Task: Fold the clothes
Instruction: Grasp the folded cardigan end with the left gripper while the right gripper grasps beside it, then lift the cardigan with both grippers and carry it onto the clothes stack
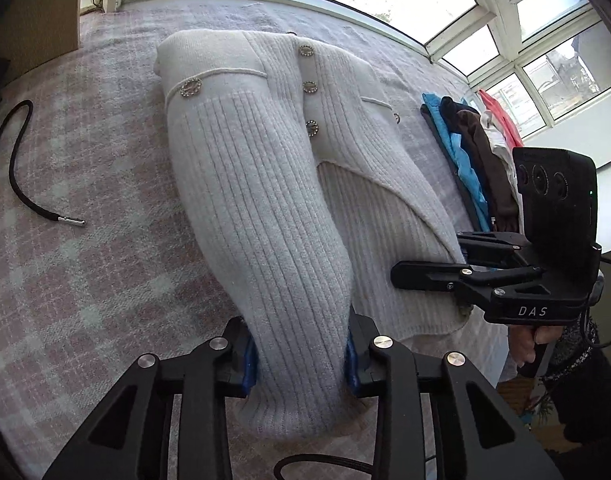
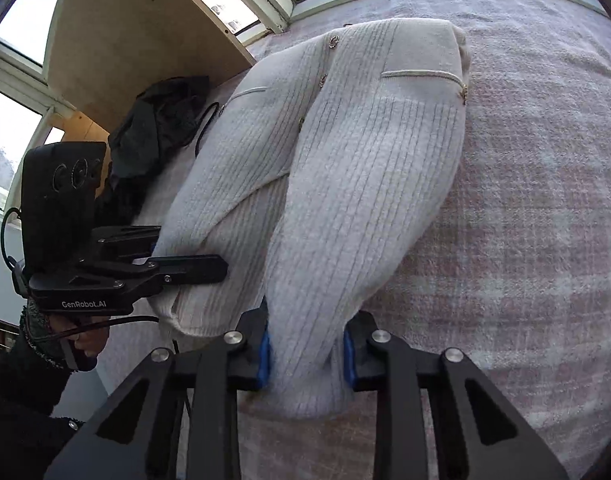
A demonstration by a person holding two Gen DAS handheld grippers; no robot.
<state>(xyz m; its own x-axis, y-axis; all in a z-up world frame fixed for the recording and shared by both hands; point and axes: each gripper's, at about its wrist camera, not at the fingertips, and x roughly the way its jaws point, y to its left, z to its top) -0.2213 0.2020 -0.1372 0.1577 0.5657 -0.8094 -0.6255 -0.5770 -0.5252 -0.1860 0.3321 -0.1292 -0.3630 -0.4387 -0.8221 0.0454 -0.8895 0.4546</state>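
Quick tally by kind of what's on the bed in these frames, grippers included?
Cream ribbed cardigan: 1
Stack of folded clothes: 1
Dark garment heap: 1
Black cord with metal tip: 1
Grippers: 2, left gripper and right gripper, each shut on a cardigan sleeve
Total: 6

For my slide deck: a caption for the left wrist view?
Left tongs grip a cream cardigan sleeve on a checked blanket; right tongs hold the other.

Both wrist views close, low, sharing the cardigan (image 1: 265, 184).
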